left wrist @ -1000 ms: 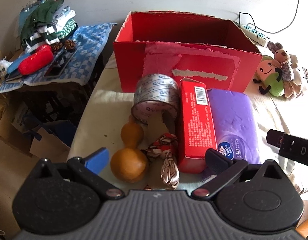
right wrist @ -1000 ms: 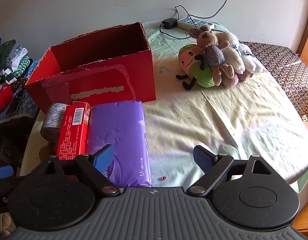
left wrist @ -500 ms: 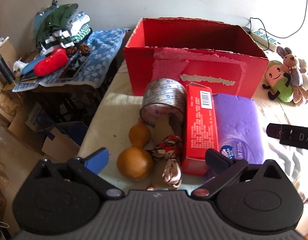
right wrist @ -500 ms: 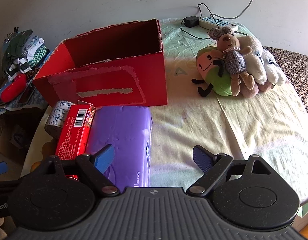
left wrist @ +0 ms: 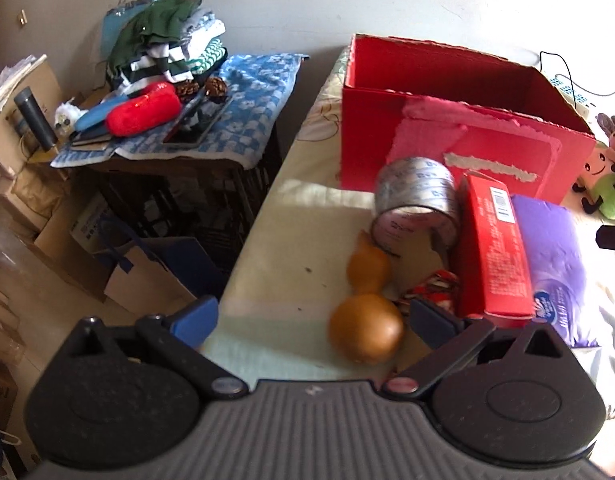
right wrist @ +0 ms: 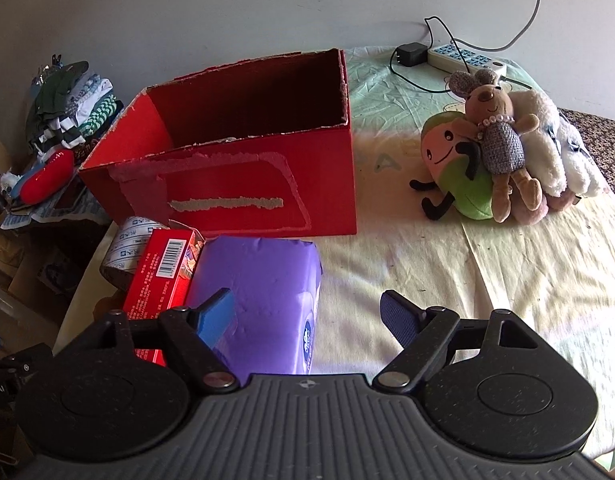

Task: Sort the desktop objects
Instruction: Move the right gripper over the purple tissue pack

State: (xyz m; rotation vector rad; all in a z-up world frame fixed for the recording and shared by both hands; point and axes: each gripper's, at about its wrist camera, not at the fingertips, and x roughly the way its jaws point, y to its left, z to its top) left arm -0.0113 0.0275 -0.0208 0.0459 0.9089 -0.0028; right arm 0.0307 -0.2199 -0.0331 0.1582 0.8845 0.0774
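Left wrist view: the left gripper [left wrist: 313,316] is seen at the bottom of the frame with its jaws spread wide and nothing held between them. A brown gourd [left wrist: 365,308] lies on the pale tablecloth [left wrist: 291,240] just right of centre, near the right-hand fingertip. Behind it, a roll of tape [left wrist: 417,204] stands on edge, touching a red carton [left wrist: 491,248], which rests against a purple tissue pack [left wrist: 555,264]. A patterned fabric item [left wrist: 431,288] is partly hidden between gourd and carton. An open red box [left wrist: 459,128] fills the upper right. A side table [left wrist: 179,132] piled with clothes is seen at upper left.

Right wrist view: the right gripper [right wrist: 307,314] is likewise shown open and empty, its left fingertip over the purple tissue pack [right wrist: 267,296] at lower left of centre. The red carton [right wrist: 163,276] and the roll of tape [right wrist: 125,252] lie further left; the red box [right wrist: 243,152] sits at upper centre. Plush toys [right wrist: 499,160] are grouped at right, a power strip [right wrist: 465,58] at upper right.
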